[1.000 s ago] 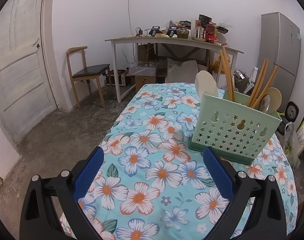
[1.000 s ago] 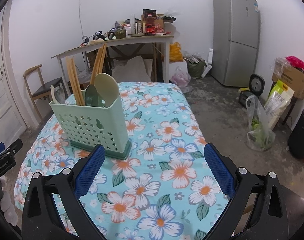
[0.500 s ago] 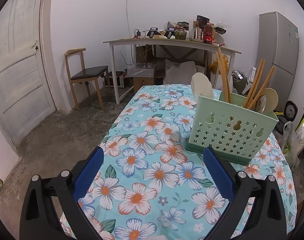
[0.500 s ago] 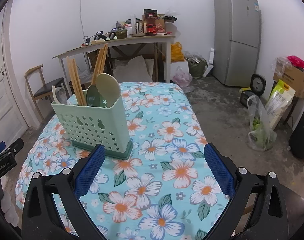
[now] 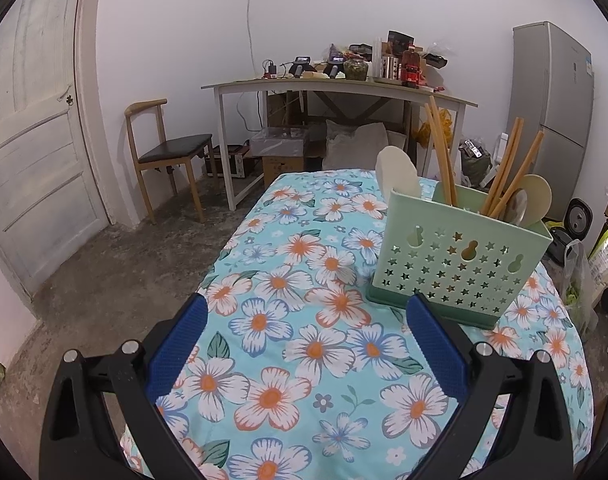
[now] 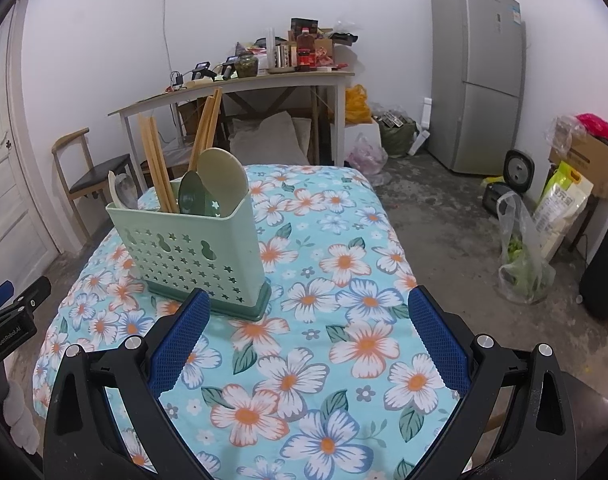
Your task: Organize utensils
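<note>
A pale green perforated utensil holder (image 5: 456, 264) (image 6: 195, 252) stands upright on the floral tablecloth (image 5: 304, 320) (image 6: 344, 280). Wooden chopsticks (image 5: 508, 168) (image 6: 155, 172), pale spoons (image 5: 396, 172) (image 6: 223, 176) and a dark green spoon (image 6: 191, 200) stick out of it. My left gripper (image 5: 308, 340) hovers open over the cloth, the holder just beyond its right finger. My right gripper (image 6: 310, 340) is open too, with the holder behind its left finger. Nothing sits between either pair of fingers.
A cluttered white desk (image 5: 336, 84) (image 6: 239, 84) stands by the back wall, a wooden chair (image 5: 163, 152) to its left, a grey fridge (image 6: 480, 76) to the right. Bags and a box (image 6: 564, 200) line the floor at right. A white door (image 5: 27, 140) is at left.
Both grippers have drifted slightly, so the holder sits a bit nearer the left gripper's right finger and the right gripper's left finger. Both stay open and empty.
</note>
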The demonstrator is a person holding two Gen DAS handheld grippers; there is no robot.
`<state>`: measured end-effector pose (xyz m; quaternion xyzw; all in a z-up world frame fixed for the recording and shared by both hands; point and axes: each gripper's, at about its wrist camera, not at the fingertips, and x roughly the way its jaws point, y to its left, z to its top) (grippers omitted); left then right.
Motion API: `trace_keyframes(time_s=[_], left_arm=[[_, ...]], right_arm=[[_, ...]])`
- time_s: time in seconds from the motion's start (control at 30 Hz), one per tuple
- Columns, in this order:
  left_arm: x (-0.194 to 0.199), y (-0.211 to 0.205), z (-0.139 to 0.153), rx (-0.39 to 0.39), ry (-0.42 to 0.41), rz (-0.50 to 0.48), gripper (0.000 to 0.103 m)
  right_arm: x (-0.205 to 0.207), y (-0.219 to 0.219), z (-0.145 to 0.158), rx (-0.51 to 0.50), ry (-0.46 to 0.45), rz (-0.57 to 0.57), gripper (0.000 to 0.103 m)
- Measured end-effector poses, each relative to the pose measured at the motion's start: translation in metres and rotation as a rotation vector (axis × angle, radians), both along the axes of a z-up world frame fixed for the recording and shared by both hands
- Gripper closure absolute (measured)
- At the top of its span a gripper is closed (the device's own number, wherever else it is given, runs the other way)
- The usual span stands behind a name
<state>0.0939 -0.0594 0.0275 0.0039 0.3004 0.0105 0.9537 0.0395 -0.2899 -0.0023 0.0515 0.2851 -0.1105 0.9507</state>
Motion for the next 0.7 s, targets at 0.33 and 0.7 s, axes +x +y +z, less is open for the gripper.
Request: trace_keyframes(time_s=[0.33,0.7], left_arm=[[0.0004,-0.0004,-0.0002,-0.002,0.003,-0.001,0.006],[0.0001,-0.0008,-0.001,0.002,0.009,0.0,0.006]], right_arm=[[0.0002,0.0,-0.0005,0.0,0.0,-0.001,0.008],[0.0003,0.0007,-0.0012,0.001,-0.001,-0.003,0.008]])
